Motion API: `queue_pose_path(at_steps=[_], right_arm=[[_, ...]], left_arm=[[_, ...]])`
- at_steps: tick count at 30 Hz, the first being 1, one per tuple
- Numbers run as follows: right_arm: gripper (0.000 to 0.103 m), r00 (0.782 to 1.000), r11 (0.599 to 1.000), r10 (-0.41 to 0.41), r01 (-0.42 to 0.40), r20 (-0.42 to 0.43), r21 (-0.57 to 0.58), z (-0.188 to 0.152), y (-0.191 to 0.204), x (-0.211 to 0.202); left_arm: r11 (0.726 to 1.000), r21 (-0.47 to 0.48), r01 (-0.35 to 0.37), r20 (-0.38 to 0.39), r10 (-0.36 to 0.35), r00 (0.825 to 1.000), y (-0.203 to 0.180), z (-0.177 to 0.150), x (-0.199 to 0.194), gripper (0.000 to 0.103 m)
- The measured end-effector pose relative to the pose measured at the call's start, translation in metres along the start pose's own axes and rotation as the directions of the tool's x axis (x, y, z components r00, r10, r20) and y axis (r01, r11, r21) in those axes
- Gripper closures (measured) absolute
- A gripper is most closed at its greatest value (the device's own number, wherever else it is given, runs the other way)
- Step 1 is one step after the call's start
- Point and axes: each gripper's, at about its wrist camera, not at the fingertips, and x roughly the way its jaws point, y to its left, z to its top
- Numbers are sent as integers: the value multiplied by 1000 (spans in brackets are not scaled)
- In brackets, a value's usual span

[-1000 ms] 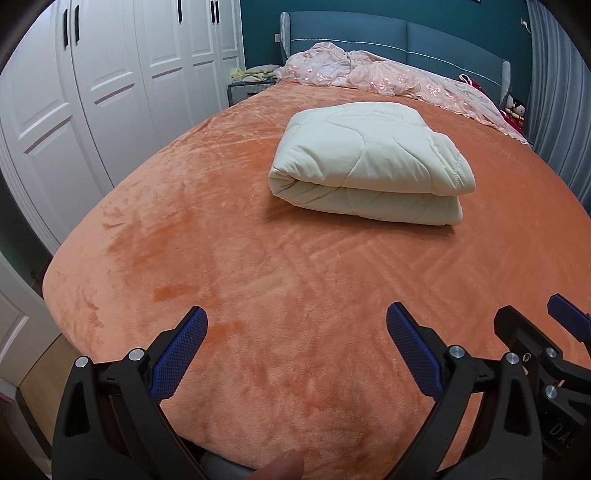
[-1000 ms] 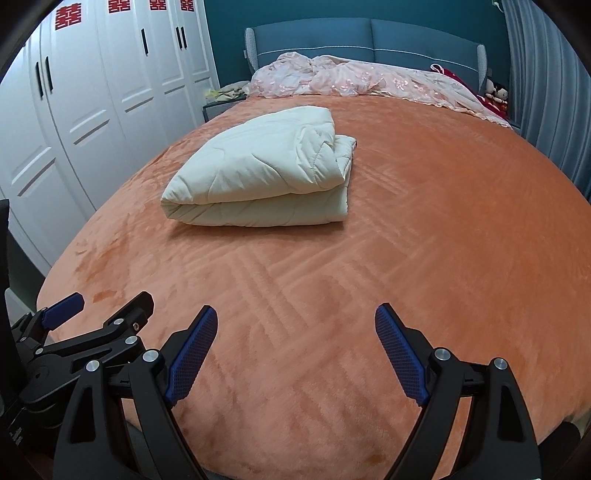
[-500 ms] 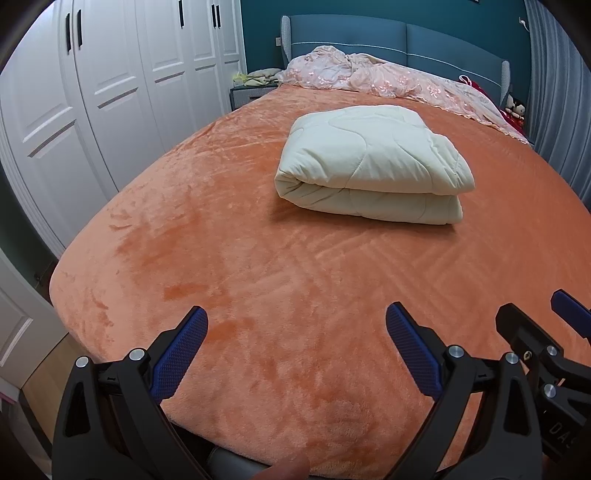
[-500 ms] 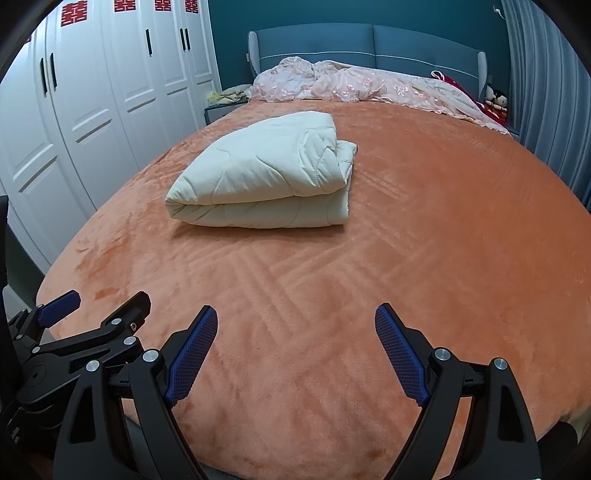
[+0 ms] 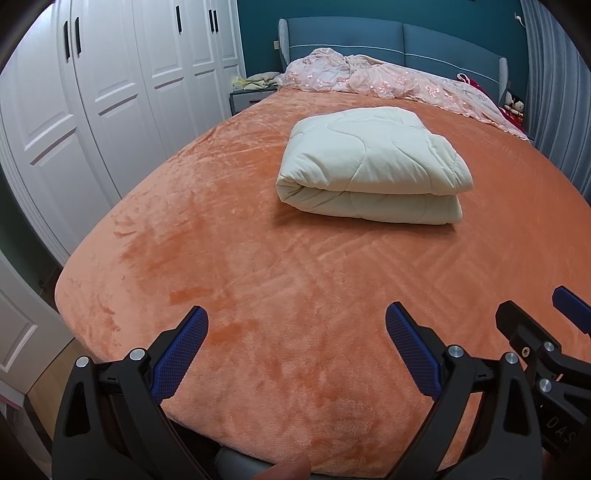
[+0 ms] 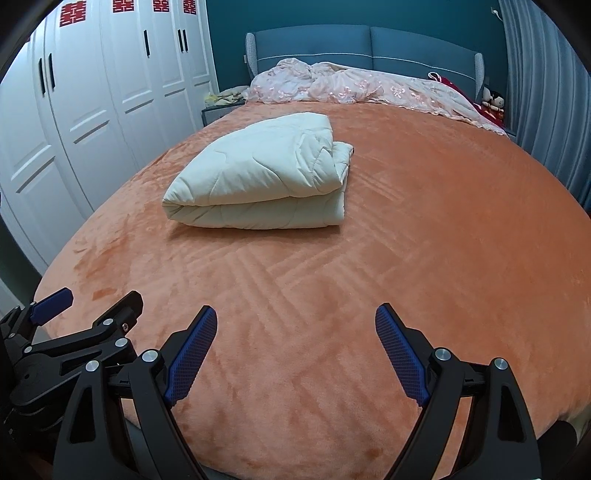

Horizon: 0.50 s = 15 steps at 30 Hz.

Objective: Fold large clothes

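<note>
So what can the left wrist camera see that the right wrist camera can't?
Only the left view shows a strip of wooden floor beside the bed and a fingertip at the bottom edge. Only the right view shows red paper cutouts on the wardrobe doors and the quilt's loose layered end. Both show the folded cream quilt on the orange bedspread, the blue headboard, and both open grippers, left gripper and right gripper.

Both wrist views: low at bed [image 5: 258, 295] foot, facing headboard [image 6: 369, 44]; shared bedspread.

quilt [image 5: 373, 173] on bed [image 5: 258, 280] middle | bedding [image 5: 388, 79] behind, at headboard | wardrobe [image 5: 110, 96] left of bed
</note>
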Motion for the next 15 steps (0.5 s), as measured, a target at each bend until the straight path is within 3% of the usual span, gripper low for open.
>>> queue_pose_path(at_steps=[15], right_arm=[[17,1000,1000,10,-10,10,7,-2,1,-2]], left_arm=[[1000,-5,-7,-11,7,1000,1,-1,1,9]])
